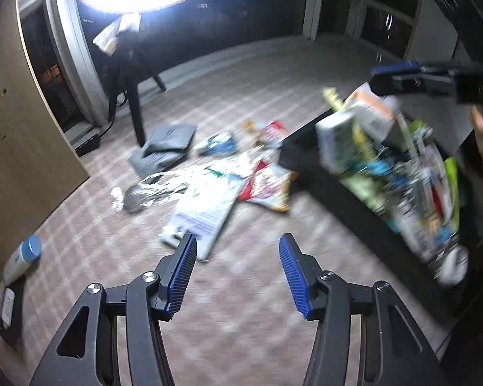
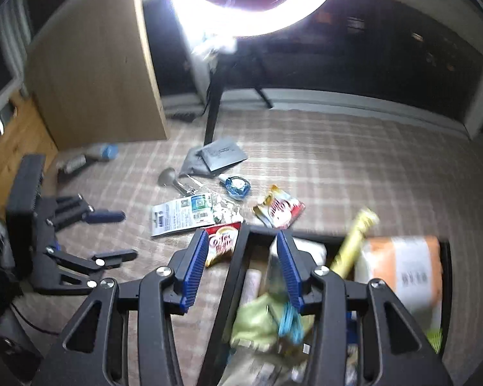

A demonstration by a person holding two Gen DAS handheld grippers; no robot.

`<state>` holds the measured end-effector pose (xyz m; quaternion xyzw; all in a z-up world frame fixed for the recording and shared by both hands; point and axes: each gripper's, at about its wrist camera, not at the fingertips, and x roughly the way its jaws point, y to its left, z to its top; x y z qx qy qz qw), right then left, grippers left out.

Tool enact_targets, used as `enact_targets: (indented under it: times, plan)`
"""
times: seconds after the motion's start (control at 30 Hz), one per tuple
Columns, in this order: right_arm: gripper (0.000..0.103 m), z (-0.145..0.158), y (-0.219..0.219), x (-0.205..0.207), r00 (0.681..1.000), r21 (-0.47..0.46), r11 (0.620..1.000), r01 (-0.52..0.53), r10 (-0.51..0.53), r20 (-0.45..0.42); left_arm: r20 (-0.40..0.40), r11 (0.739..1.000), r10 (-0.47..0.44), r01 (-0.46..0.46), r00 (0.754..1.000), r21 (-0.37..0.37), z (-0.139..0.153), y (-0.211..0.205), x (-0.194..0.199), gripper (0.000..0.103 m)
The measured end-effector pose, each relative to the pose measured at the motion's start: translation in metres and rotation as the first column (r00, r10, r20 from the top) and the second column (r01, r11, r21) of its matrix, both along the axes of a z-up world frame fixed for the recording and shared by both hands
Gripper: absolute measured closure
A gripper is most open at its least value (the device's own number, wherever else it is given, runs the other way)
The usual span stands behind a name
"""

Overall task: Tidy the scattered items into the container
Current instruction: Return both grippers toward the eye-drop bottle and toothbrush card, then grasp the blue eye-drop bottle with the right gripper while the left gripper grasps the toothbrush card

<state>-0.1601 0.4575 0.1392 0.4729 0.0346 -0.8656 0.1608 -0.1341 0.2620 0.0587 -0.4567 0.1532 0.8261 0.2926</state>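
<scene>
1. Left wrist view: left gripper fingers spread, empty, above checked rug; white packet just ahead.
2. Right gripper fingers parted, grasping nothing, straddling black container rim.
3. Snack packets, tape dispenser scattered beyond; tripod behind.

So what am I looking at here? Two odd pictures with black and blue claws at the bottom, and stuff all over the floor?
Each picture comes from a camera on a hand-held tool a person carries, looking along its two blue-padded fingers. One shows the left gripper, the other the right gripper. Both are open and hold nothing. On the checked carpet lie snack packets, a white printed packet, a grey pouch and a blue-capped bottle. The black container is already crammed with packets. The glare above is a ring light.
</scene>
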Motion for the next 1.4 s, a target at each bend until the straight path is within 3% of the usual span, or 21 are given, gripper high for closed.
enact_targets:
  times: [0.3,0.6,1.1,1.2,1.3,1.4]
  plan:
    - [0.058,-0.064,-0.046,-0.076,0.97,0.168,0.959,-0.228,0.209,0.123,0.1,0.999,-0.028,0.032,0.995,-0.043,-0.039,-0.001,-0.053,0.047]
    - [0.057,-0.103,-0.06,-0.121,0.926,0.159,0.927,-0.339,0.3,0.228,0.129,0.984,-0.127,0.141,0.984,-0.111,-0.061,0.021,-0.067,0.038]
    - [0.055,-0.13,-0.078,-0.149,0.896,0.142,0.913,-0.382,0.328,0.299,0.128,0.972,-0.204,0.217,0.971,-0.094,-0.062,0.035,-0.064,0.038]
    - [0.068,-0.128,-0.079,-0.15,0.9,0.136,0.919,-0.37,0.318,0.297,0.123,0.97,-0.216,0.227,0.969,-0.091,-0.061,0.036,-0.061,0.043]
    - [0.069,-0.126,-0.079,-0.149,0.893,0.088,0.927,-0.366,0.323,0.313,0.126,0.97,-0.215,0.227,0.969,-0.088,-0.06,0.035,-0.059,0.046]
    - [0.069,-0.124,-0.08,-0.146,0.9,0.098,0.928,-0.358,0.315,0.302,0.133,0.973,-0.207,0.219,0.969,-0.076,-0.058,0.034,-0.056,0.047]
